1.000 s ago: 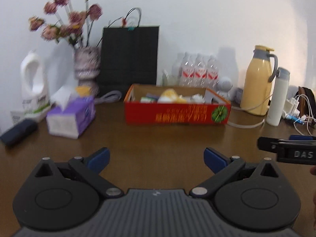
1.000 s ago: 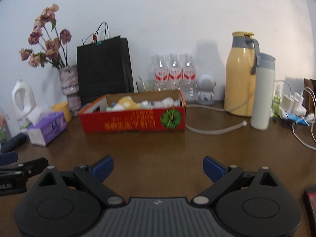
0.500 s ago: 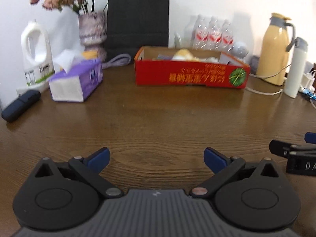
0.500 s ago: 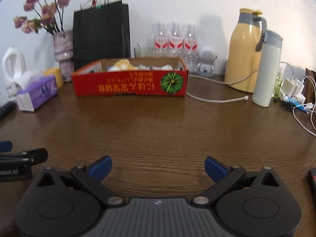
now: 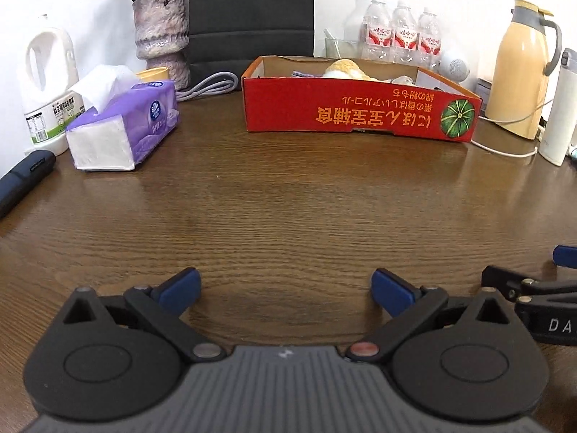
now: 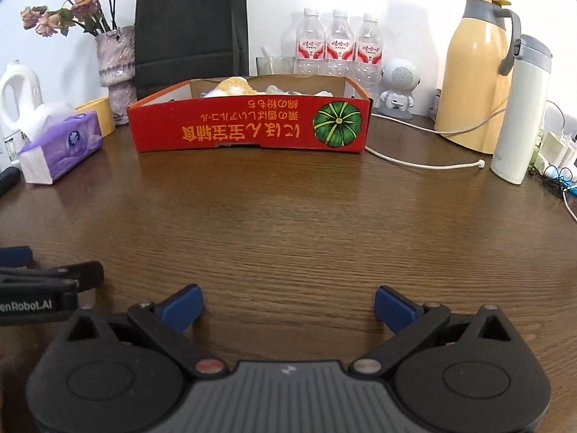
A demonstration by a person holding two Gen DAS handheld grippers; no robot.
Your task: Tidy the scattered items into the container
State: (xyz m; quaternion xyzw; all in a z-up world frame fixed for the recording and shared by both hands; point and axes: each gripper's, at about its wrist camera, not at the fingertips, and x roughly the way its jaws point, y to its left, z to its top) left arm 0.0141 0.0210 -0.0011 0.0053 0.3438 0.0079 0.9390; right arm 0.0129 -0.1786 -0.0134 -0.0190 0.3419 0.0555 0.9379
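My left gripper (image 5: 286, 288) has its jaws spread wide with nothing between the blue pads, only bare wooden table (image 5: 288, 216) under them. My right gripper (image 6: 288, 305) is the same: jaws wide, having just opened a little further, and nothing between them. The two sit side by side low over the table, each showing at the edge of the other's view. Straight ahead across an open stretch of wood stands the red cardboard box (image 6: 249, 126), long side toward me, its print upside down with a green pumpkin picture at the right end. Inside it I can see a pale yellow soft item (image 6: 234, 86) and some white crumpled pieces, though I cannot tell exactly what they are. To the left of the box lies a purple tissue pack (image 5: 126, 126) with a sheet sticking up, and beyond that a white jug (image 5: 48, 86) and a dark blue object (image 5: 25, 176) at the table edge. Behind the box are a vase of dried flowers (image 6: 115, 65), a black paper bag (image 6: 191, 25) and three water bottles (image 6: 339, 43). To the right stand a yellow thermos jug (image 6: 476, 72), a white flask (image 6: 523, 112) and a white cable (image 6: 425, 162).
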